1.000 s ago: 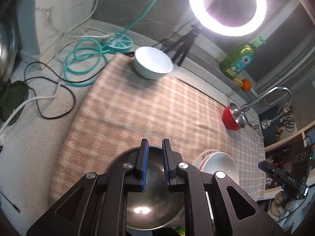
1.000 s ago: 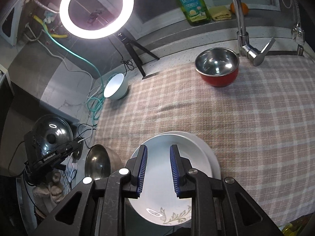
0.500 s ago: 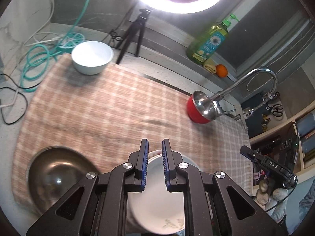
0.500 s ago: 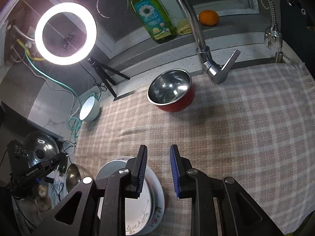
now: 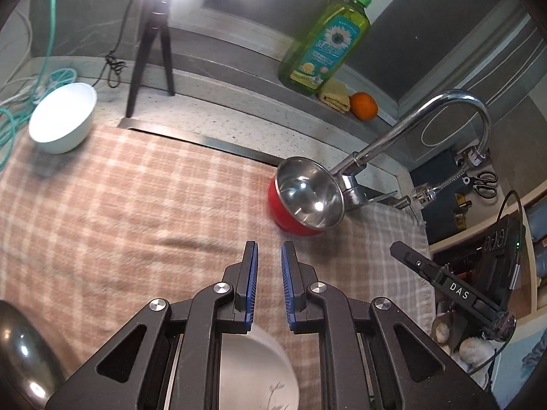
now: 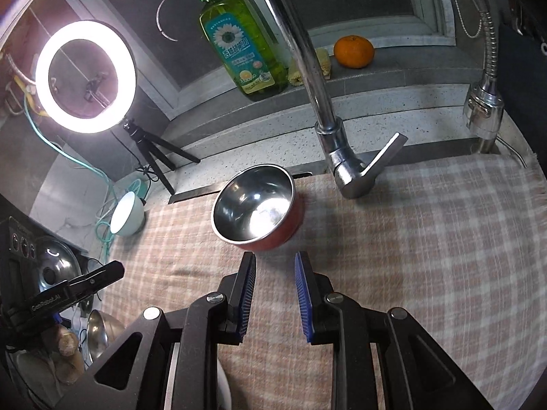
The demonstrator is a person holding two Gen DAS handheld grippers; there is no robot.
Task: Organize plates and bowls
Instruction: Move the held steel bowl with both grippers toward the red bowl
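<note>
Blue-padded black tongs in both views, both empty. Left tongs (image 5: 269, 283) have a narrow gap btwn the pads, nothing in it. Right tongs (image 6: 275, 294) are spread wider, also holding nothing, and point at the red bowl (image 6: 259, 215) just ahead.

Below the left tongs, partly hidden by the frame, sits a white plate stack (image 5: 256, 369) w/ a faint leaf print. At the far lower left edge, a dark steel bowl (image 5: 20, 352). All rest on a pink-and-cream checked cloth (image 5: 136, 212) over the bench.

Further out: the red bowl, steel-lined, stands near the tap (image 6: 307, 78) at the back. A white bowl (image 5: 63, 116) sits at the far left corner of the cloth, beside a tripod w/ ring light (image 6: 85, 75). On the sill: green soap bottle (image 6: 239, 44) and an orange (image 6: 353, 51).

Step, as I judge it: plates look gathered; bowls are yet to be collected. Next move likely needs the right tongs to straddle the red bowl's near rim, one pad inside, one outside, then close and lift clear of the tap.
</note>
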